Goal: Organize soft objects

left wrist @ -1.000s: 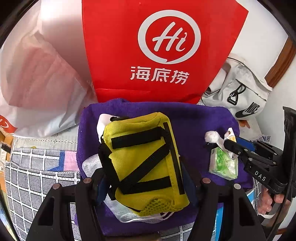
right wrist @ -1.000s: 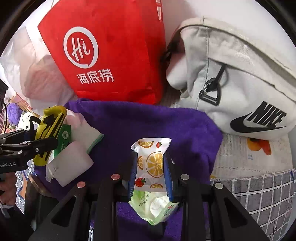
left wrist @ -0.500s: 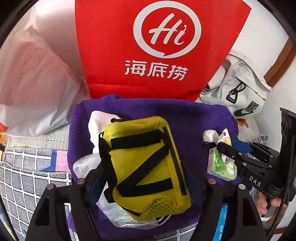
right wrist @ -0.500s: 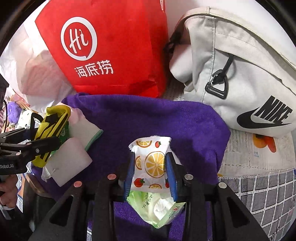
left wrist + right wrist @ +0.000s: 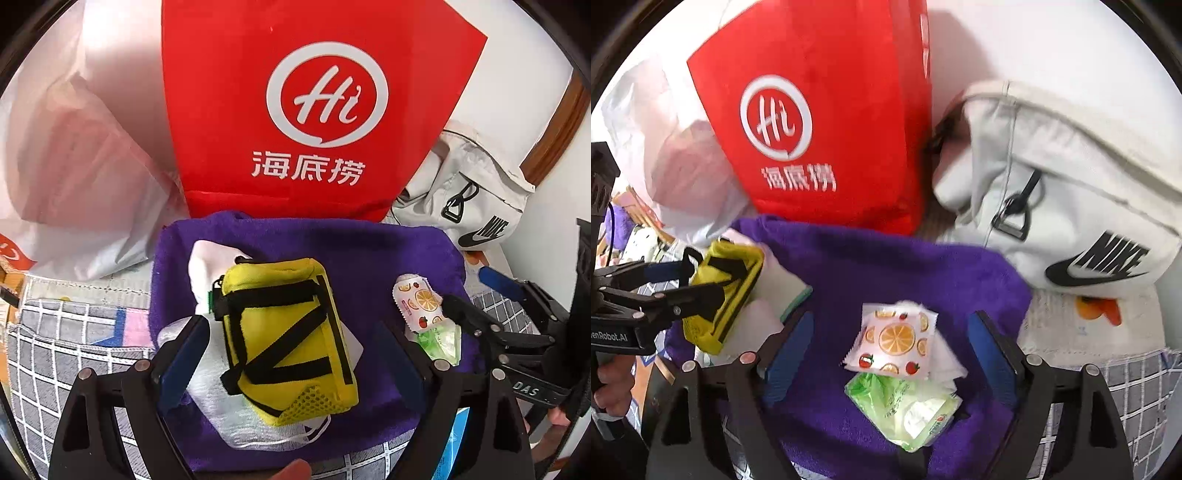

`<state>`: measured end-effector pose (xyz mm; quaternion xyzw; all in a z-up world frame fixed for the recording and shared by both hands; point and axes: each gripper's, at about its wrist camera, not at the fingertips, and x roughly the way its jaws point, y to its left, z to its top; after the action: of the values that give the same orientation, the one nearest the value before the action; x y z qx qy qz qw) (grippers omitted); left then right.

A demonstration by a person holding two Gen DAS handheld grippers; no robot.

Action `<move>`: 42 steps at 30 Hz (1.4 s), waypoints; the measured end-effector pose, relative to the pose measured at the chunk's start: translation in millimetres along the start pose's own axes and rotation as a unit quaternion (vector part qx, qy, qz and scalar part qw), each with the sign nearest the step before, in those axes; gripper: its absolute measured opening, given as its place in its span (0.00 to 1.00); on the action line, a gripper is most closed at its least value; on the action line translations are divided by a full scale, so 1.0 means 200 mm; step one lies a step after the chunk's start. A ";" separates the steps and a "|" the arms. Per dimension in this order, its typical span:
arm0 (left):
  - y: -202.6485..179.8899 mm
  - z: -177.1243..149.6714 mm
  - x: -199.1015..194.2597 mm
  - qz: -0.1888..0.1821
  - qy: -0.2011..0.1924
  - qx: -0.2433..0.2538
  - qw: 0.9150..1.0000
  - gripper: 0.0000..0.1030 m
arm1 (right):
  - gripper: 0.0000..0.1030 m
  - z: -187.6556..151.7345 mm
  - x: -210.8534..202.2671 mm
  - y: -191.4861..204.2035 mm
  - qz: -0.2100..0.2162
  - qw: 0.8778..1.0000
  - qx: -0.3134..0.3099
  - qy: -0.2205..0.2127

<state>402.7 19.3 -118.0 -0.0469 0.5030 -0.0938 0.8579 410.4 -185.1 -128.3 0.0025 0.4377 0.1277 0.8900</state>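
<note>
A purple towel (image 5: 369, 251) lies flat, also in the right wrist view (image 5: 905, 266). A yellow pouch with black straps (image 5: 288, 339) rests on white packets (image 5: 207, 266) on its left part; my left gripper (image 5: 291, 350) is open around it, blue pads apart from its sides. A fruit-print tissue pack (image 5: 897, 339) lies on a green tissue pack (image 5: 908, 410) on the towel's right part; my right gripper (image 5: 890, 350) is open around them. The pouch (image 5: 724, 288) and tissue pack (image 5: 421, 302) show in the other views.
A red "Hi" shopping bag (image 5: 306, 110) stands behind the towel. A white plastic bag (image 5: 74, 177) is at the left, a white Nike bag (image 5: 1071, 206) at the right. A checked cloth (image 5: 66, 332) covers the surface underneath.
Both grippers opened. The left one let go of the yellow pouch, which rests on the white packets. The right one let go of the fruit-print tissue pack, now lying flat on the green pack.
</note>
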 end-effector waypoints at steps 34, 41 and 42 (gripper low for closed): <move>-0.35 -0.89 -1.16 0.028 -0.111 0.027 0.993 0.95 | 1.00 -0.78 -1.35 0.26 -0.044 0.994 0.041 -0.096; -0.32 -1.13 -1.26 0.052 -0.130 0.014 0.990 0.95 | 1.00 -1.00 -1.48 0.32 -0.042 0.993 0.044 -0.102; -0.31 -1.16 -1.27 0.055 -0.133 0.011 0.990 0.95 | 1.00 -1.03 -1.49 0.32 -0.041 0.993 0.044 -0.103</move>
<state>72.7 14.7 -3.7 -0.0221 0.3854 -0.0447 0.9214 61.6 -213.2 -14.9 0.0369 0.3491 0.0703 0.9337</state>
